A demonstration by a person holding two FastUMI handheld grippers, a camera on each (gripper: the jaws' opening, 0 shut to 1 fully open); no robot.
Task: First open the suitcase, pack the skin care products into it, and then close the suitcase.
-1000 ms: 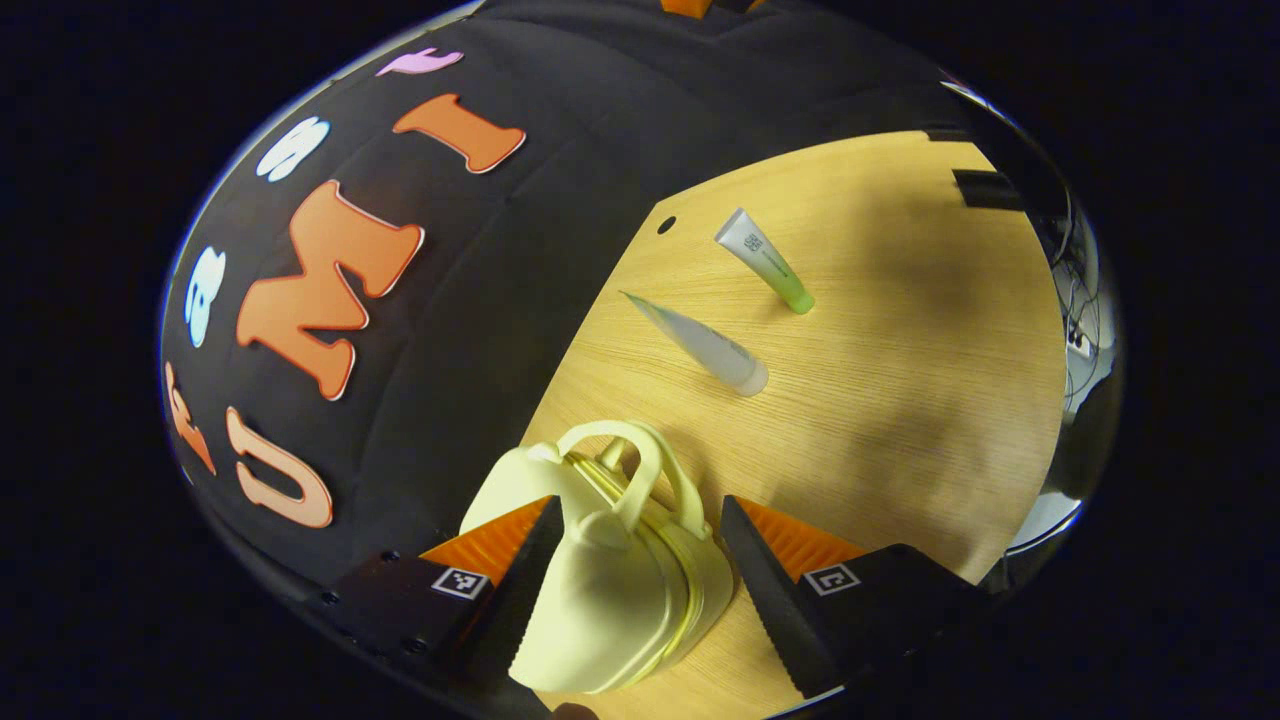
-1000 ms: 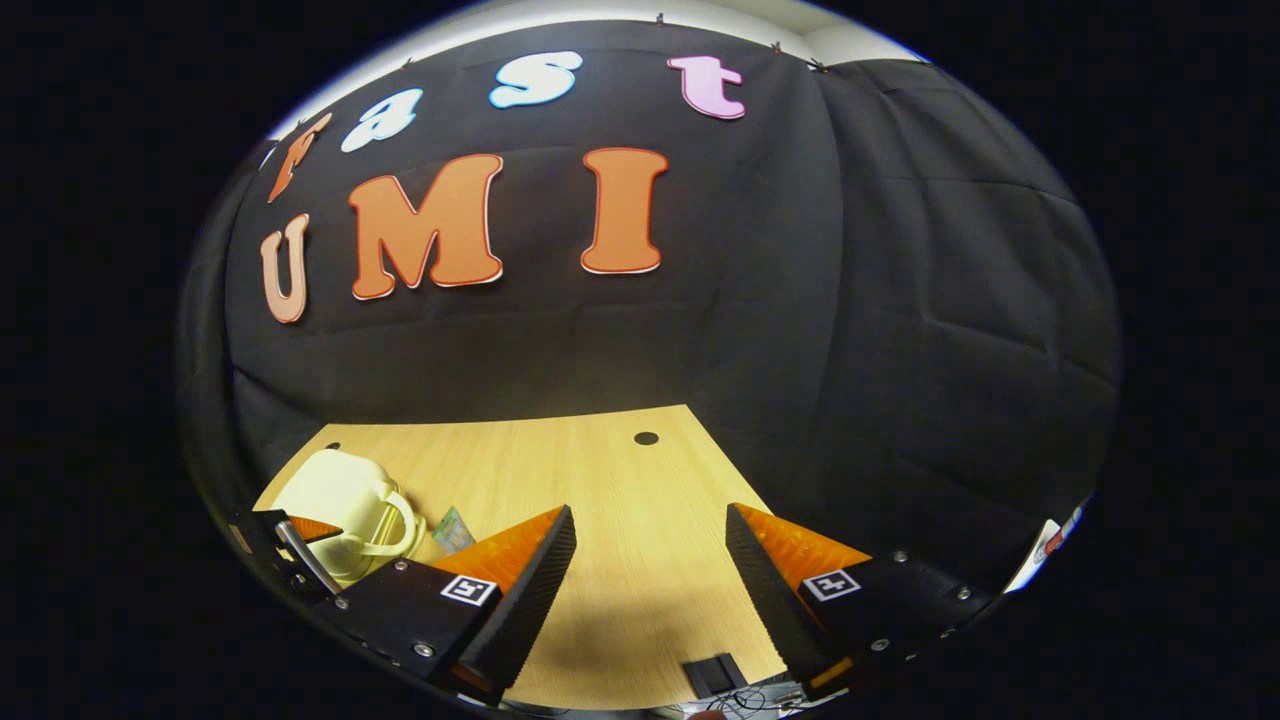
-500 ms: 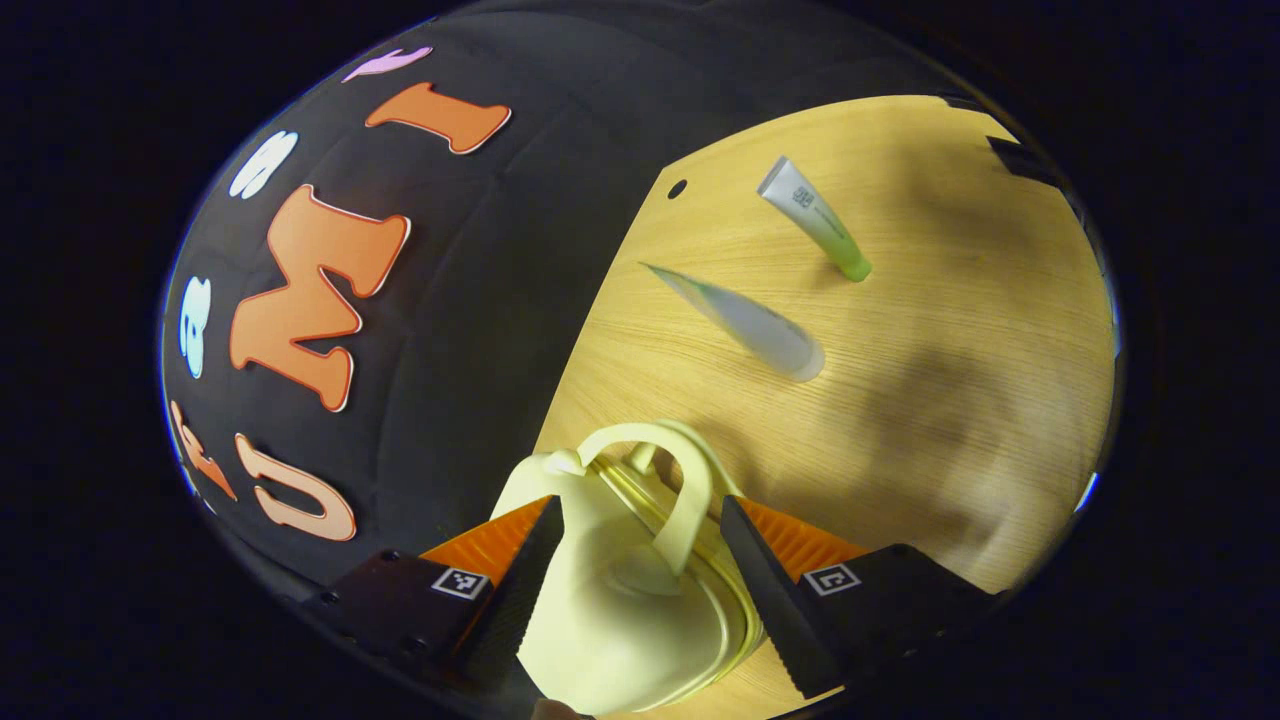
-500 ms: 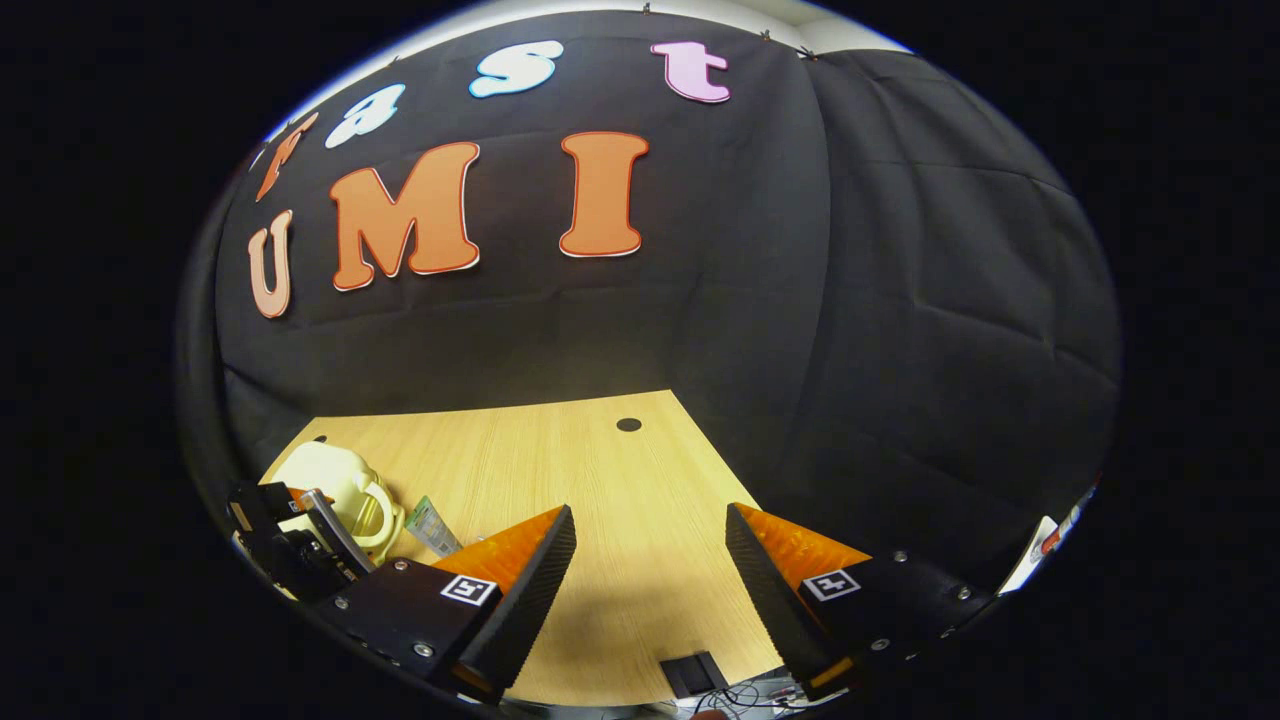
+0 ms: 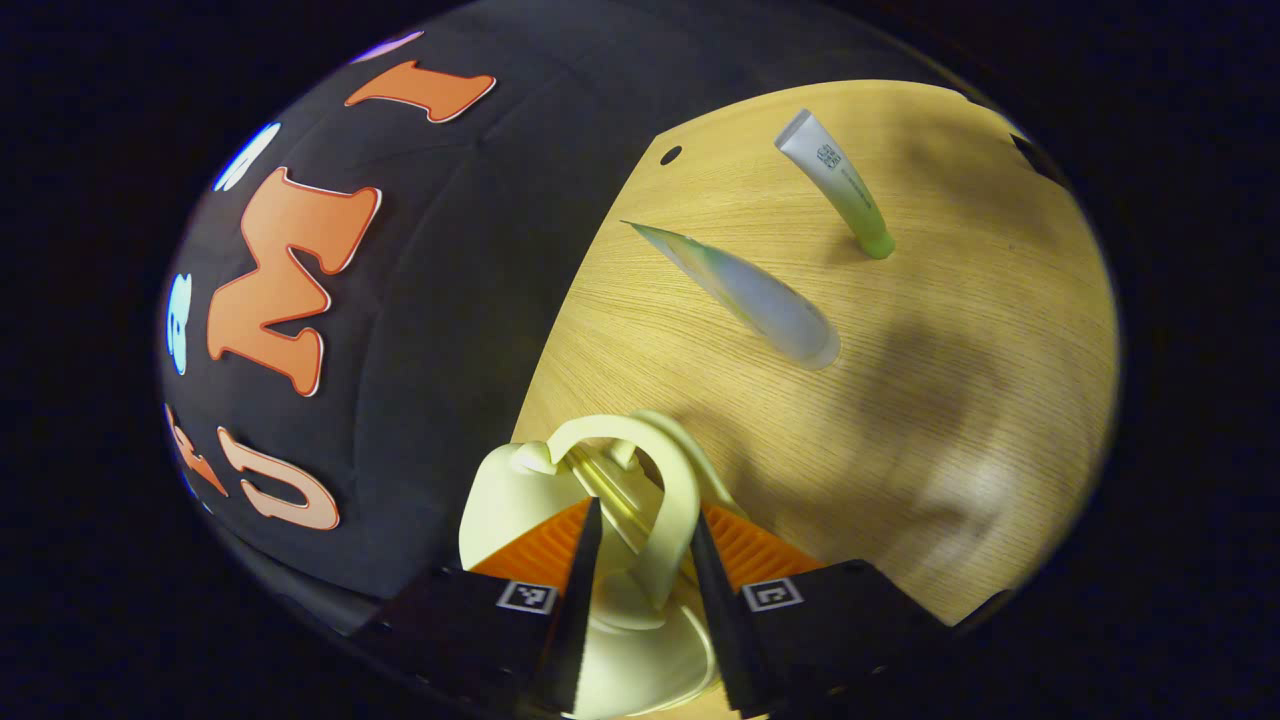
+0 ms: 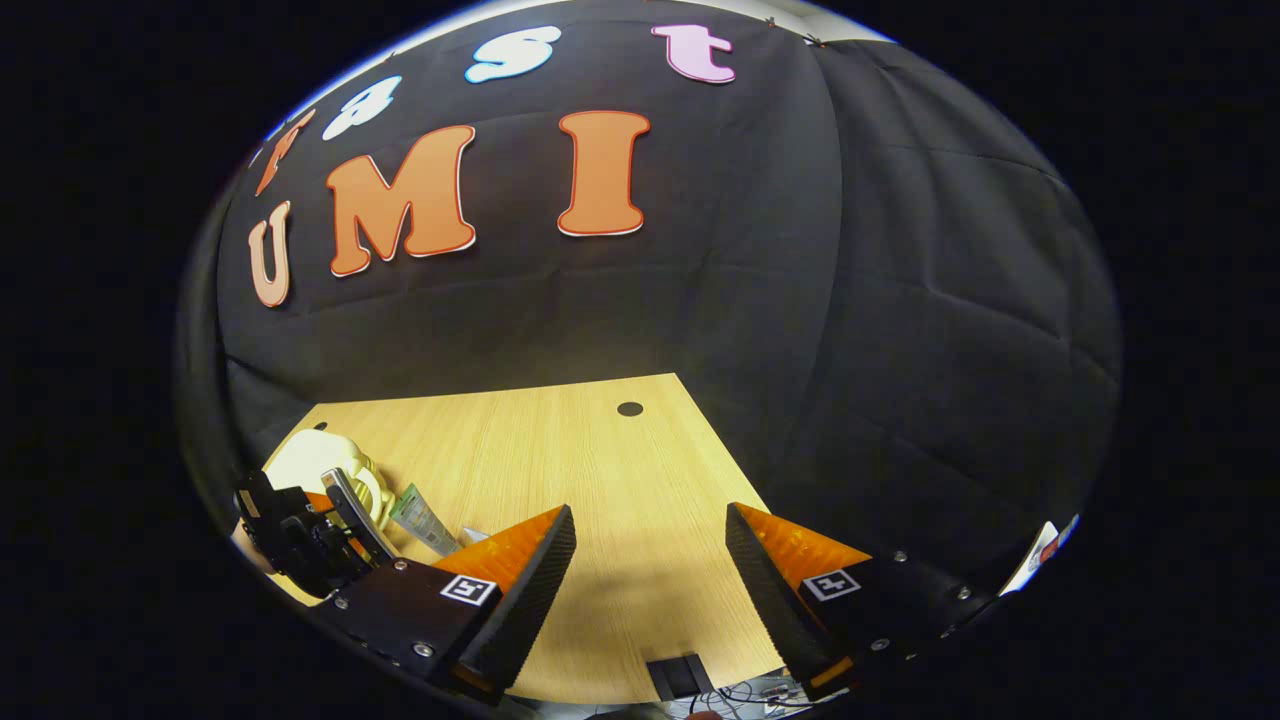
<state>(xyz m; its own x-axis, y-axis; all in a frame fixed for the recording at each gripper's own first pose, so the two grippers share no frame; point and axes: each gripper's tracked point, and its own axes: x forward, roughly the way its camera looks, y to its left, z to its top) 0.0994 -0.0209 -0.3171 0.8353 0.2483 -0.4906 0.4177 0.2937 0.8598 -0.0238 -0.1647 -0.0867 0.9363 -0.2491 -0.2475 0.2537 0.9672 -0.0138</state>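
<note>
Left gripper (image 5: 640, 590) now tighter around suitcase handle (image 5: 670, 500), tubes (image 5: 760, 300) beyond.

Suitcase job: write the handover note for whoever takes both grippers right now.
Left gripper: fingers closed in around the handle of the pale yellow suitcase, contact not certain.
Right gripper: open, empty, above the wooden table.
Suitcase looks closed still.
White tube and green-capped tube lie on the table beyond it, unpacked.
Done: nothing yet.
Left: open the suitcase, pack both tubes, close it.
</note>
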